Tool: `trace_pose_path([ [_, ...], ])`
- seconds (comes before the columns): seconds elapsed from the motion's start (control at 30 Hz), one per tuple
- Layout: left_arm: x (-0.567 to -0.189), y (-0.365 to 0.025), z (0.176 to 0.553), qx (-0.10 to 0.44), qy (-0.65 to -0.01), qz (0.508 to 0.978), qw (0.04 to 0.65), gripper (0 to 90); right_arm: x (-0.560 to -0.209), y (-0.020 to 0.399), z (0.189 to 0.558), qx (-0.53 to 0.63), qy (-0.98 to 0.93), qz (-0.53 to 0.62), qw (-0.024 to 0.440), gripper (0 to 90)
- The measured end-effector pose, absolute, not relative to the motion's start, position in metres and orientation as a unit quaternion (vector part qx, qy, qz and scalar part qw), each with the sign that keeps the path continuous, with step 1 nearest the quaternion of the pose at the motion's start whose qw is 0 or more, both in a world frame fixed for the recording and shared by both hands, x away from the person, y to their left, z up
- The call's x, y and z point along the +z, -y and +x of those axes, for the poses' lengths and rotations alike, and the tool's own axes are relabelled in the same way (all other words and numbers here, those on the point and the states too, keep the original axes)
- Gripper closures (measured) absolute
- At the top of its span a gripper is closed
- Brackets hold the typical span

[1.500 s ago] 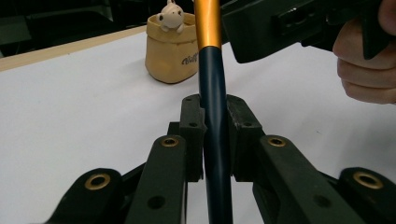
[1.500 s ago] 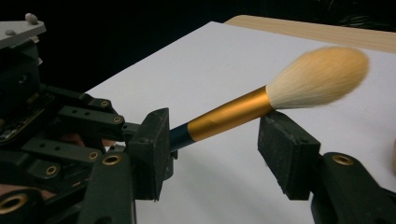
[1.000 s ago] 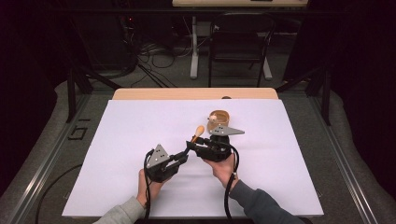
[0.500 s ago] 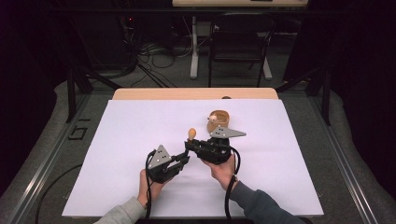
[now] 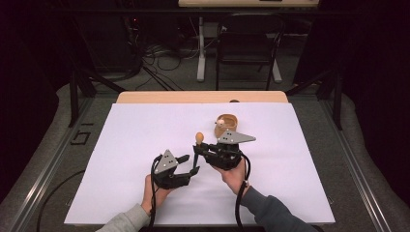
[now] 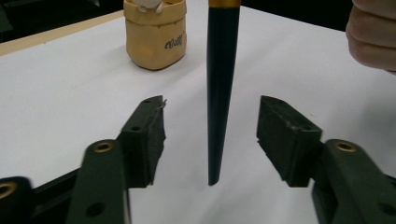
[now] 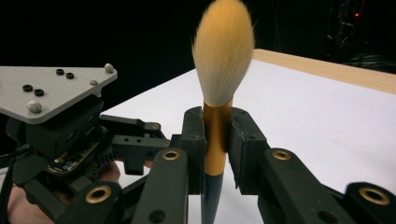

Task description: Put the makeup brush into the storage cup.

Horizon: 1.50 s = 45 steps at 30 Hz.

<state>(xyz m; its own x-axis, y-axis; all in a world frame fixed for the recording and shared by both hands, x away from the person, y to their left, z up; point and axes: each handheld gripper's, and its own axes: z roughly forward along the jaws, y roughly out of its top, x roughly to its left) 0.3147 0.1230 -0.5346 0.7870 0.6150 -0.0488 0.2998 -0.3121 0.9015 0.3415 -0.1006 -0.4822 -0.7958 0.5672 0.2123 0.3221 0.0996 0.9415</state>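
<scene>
A makeup brush (image 7: 223, 60) with a peach tuft, gold ferrule and dark tapered handle (image 6: 219, 93) stands upright over the white sheet (image 5: 145, 135). My right gripper (image 7: 217, 135) is shut on its ferrule; in the high view that gripper (image 5: 198, 150) sits just right of centre, with the tuft (image 5: 198, 137) above it. The left gripper (image 6: 212, 135) has just been opening: its jaws stand apart on either side of the handle's tip without touching it. From above, this left gripper (image 5: 189, 164) lies low and to the left of the brush.
A small yellow pot (image 5: 226, 123) with a white figure on top stands behind the right gripper, also seen far off as the pot (image 6: 155, 35). The table's wooden far edge (image 5: 203, 96) borders the sheet. A chair (image 5: 246, 43) and floor cables lie beyond.
The left gripper's jaws have opened off the brush handle. The right gripper now holds the brush upright by itself; both hands stay almost where they were.
</scene>
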Motion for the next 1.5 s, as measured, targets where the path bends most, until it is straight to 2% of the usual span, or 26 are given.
trace_pose_path([
  [0.2,-0.536,-0.128,0.320,0.131,-0.293,0.804,0.500,22.5,-0.480,0.103,0.340,0.588,-0.743,0.296,0.120,77.6],
  [0.33,-0.539,-0.130,0.325,0.104,-0.297,0.813,0.489,16.0,-0.480,0.105,0.340,0.582,-0.748,0.293,0.129,77.6],
  [0.83,-0.540,-0.142,0.327,0.100,-0.302,0.822,0.472,5.3,-0.476,0.122,0.341,0.571,-0.751,0.295,0.150,77.6],
  [1.03,-0.541,-0.143,0.328,0.093,-0.298,0.825,0.471,3.2,-0.474,0.128,0.341,0.567,-0.752,0.296,0.159,77.7],
  [1.13,-0.542,-0.144,0.327,0.072,-0.290,0.823,0.482,3.1,-0.474,0.131,0.341,0.567,-0.750,0.299,0.164,77.7],
  [1.5,-0.542,-0.148,0.328,0.075,-0.289,0.825,0.480,0.3,-0.471,0.140,0.343,0.565,-0.748,0.302,0.177,77.7],
])
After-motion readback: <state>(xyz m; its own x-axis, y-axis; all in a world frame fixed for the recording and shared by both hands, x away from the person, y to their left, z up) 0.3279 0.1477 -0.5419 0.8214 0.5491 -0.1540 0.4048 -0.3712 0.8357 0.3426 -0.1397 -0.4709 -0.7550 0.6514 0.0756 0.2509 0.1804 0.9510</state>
